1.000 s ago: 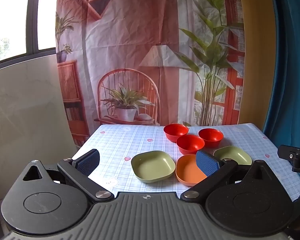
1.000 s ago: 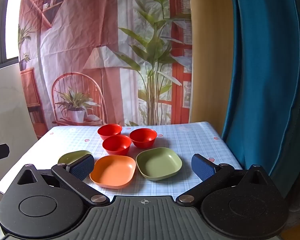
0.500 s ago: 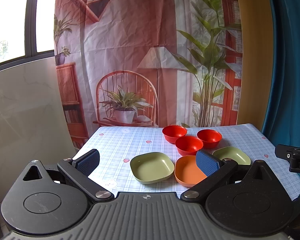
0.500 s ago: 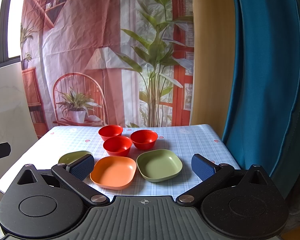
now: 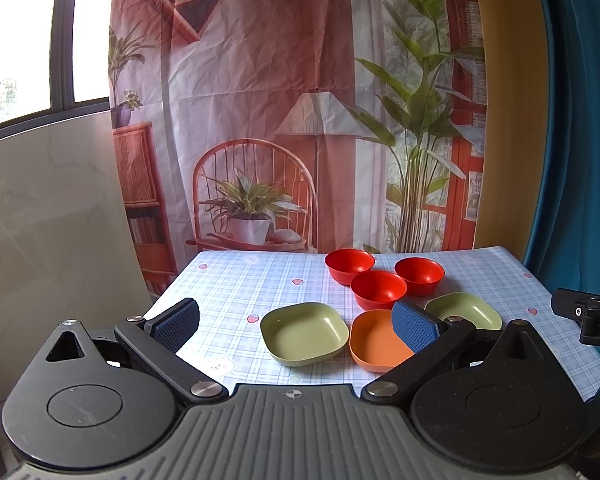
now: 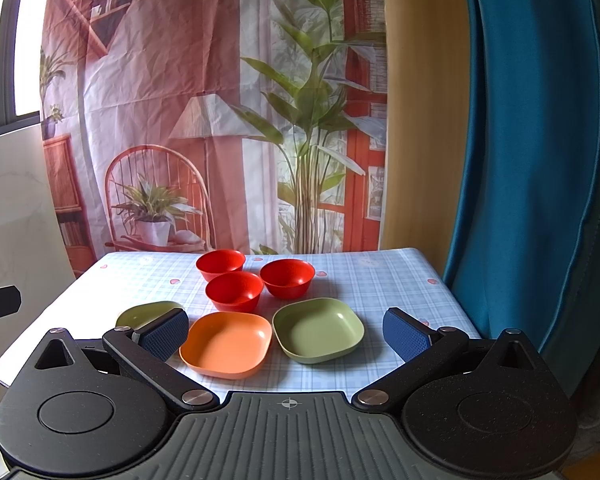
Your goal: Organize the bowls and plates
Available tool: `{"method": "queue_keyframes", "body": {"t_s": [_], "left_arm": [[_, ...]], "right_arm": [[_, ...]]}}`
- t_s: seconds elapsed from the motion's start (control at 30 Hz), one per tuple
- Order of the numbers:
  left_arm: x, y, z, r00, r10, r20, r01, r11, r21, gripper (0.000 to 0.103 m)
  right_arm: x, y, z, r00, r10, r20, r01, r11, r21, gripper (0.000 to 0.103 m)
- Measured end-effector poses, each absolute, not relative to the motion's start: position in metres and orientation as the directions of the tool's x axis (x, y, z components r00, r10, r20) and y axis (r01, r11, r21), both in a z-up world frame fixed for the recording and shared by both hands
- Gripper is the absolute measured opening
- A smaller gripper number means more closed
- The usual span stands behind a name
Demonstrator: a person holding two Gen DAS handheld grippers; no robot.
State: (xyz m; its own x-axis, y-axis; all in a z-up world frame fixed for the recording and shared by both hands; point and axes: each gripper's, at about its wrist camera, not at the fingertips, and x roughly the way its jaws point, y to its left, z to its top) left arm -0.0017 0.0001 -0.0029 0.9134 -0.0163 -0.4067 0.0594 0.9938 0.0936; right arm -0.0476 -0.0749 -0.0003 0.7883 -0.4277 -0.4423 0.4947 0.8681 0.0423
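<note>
Three red bowls (image 5: 378, 288) (image 6: 234, 290) stand in a cluster at the back of the checked table (image 5: 240, 284). In front of them lie a left green plate (image 5: 304, 332) (image 6: 148, 312), an orange plate (image 5: 374, 340) (image 6: 228, 344) and a right green plate (image 5: 464, 310) (image 6: 318, 328). My left gripper (image 5: 296, 324) is open and empty, held back from the table's near edge, facing the left green plate. My right gripper (image 6: 284, 334) is open and empty, facing the orange and right green plates.
A printed backdrop (image 5: 300, 100) hangs behind the table. A blue curtain (image 6: 540, 160) hangs close on the right. A marble wall (image 5: 52, 220) stands at the left. The table's near edge (image 6: 300, 388) lies just ahead of both grippers.
Both grippers have shifted very slightly; the dishes sit a touch higher in the views. Nothing was taken hold of or moved.
</note>
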Motion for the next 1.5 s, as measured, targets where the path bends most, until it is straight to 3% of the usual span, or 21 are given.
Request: {"method": "queue_keyframes", "body": {"t_s": [1.5], "left_arm": [[-0.0004, -0.0002, -0.0031, 0.908, -0.018, -0.418, 0.063, 0.994, 0.093, 0.103]], "right_arm": [[-0.0472, -0.0761, -0.0019, 0.788, -0.427, -0.443, 0.494, 0.868, 0.042, 0.103]]}}
